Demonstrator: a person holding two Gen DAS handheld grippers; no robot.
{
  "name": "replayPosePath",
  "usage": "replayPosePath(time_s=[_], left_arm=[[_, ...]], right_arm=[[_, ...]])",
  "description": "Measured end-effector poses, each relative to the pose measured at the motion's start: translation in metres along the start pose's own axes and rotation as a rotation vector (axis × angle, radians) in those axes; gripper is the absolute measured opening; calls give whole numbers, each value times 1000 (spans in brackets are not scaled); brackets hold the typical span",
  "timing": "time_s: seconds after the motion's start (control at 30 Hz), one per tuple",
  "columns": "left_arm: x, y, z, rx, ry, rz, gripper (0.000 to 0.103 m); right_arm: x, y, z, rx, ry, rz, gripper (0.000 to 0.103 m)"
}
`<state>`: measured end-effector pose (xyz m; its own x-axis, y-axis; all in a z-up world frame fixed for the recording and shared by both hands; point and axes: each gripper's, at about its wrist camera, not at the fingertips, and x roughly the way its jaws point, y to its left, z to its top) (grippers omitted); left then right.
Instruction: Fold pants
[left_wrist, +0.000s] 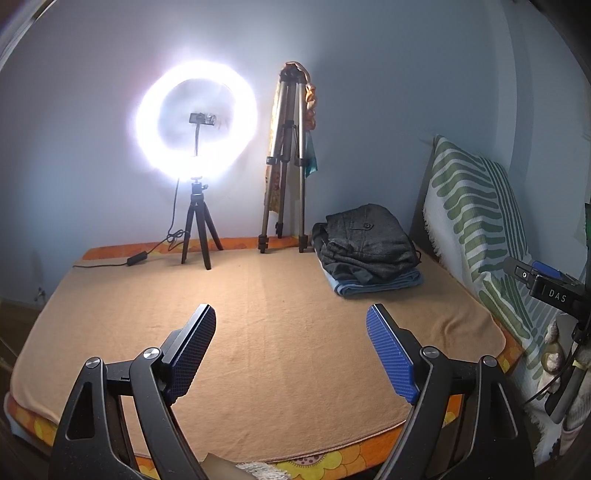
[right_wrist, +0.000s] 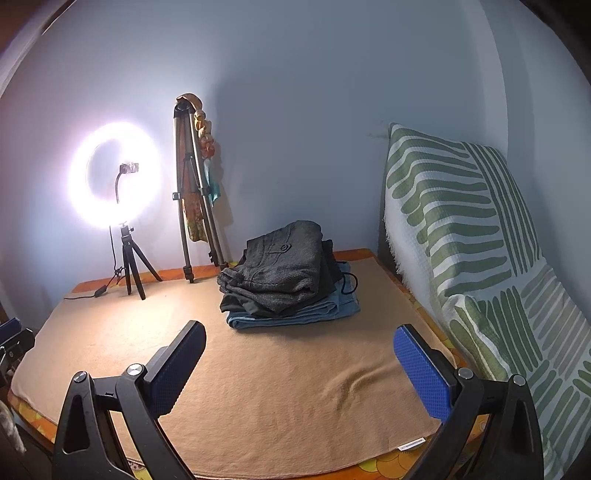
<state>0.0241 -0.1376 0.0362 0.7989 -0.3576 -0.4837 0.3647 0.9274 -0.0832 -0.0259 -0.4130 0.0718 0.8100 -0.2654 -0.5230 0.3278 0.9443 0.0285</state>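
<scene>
Pants (right_wrist: 284, 273) stacked folded – long axis left-right | left gripper (left_wrist: 291, 350) agape | right gripper (right_wrist: 299, 363) agape – both empty

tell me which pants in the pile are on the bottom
The light blue pants, lying flat on the blanket. The dark grey checked pair sits on top, with a darker pair between.

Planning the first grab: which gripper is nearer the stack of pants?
Right. The stack of pants lies straight ahead of the right gripper and looms larger there; from the left gripper the stack sits farther off, ahead to its right. Both are open and empty.
</scene>
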Motion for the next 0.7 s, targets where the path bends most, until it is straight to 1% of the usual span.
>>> replayPosePath(time_s=[0.7], left_arm=[[1, 4, 0, -3, 4, 7, 84]], right_arm=[[1, 2, -4, 1, 9, 0, 103]])
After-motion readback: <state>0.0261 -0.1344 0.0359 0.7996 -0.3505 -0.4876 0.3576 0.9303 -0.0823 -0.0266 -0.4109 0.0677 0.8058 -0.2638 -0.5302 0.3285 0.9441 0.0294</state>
